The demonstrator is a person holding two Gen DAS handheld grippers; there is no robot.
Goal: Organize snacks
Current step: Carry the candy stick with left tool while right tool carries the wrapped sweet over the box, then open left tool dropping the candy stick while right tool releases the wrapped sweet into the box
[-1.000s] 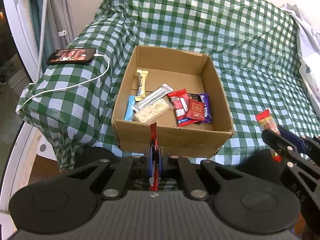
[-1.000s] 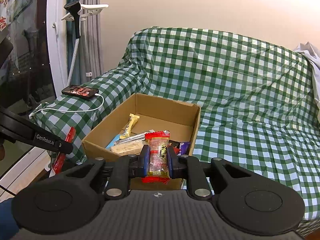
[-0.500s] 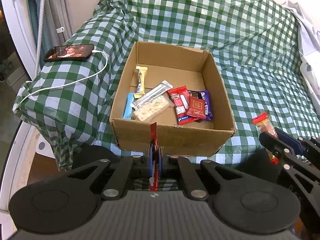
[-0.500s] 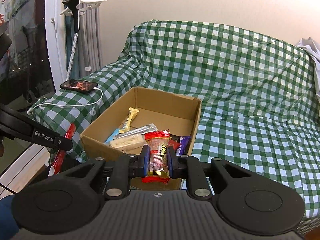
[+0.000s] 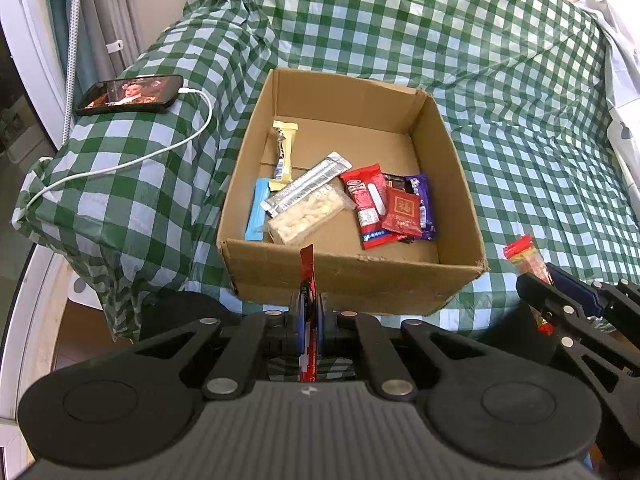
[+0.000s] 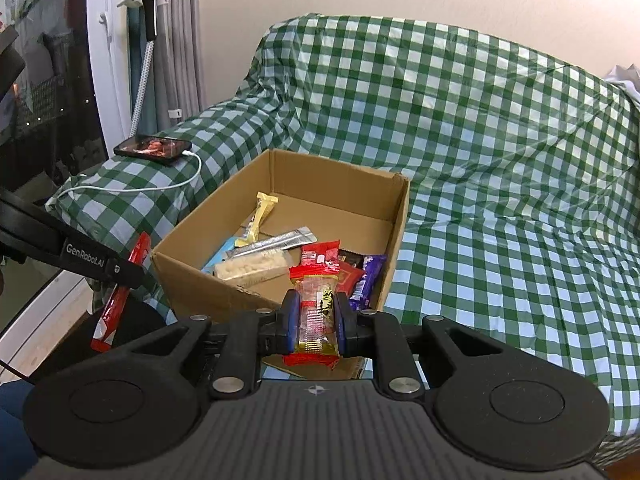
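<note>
An open cardboard box (image 5: 352, 280) (image 6: 192, 276) sits on a green checked sofa and holds several snack packets (image 5: 384, 208) (image 6: 256, 268). My left gripper (image 5: 308, 316) is shut on a thin red snack packet (image 5: 307, 272), seen edge-on, just short of the box's near wall. In the right wrist view that packet (image 6: 116, 304) hangs from the left gripper (image 6: 120, 276) at the box's left. My right gripper (image 6: 314, 316) is shut on a clear snack packet with red ends (image 6: 316, 308), near the box's front right corner. It also shows at the right of the left wrist view, right gripper (image 5: 540, 284) and packet (image 5: 524, 256).
A phone (image 5: 132, 94) (image 6: 154, 148) with a lit screen lies on the sofa's left armrest, a white cable (image 5: 132, 160) trailing from it. Curtains and a window frame stand at the left. A white cloth (image 5: 620, 60) lies at the sofa's right end.
Both grippers have moved closer to the box and a little lower, each still holding its packet. The box looks larger in both views.
</note>
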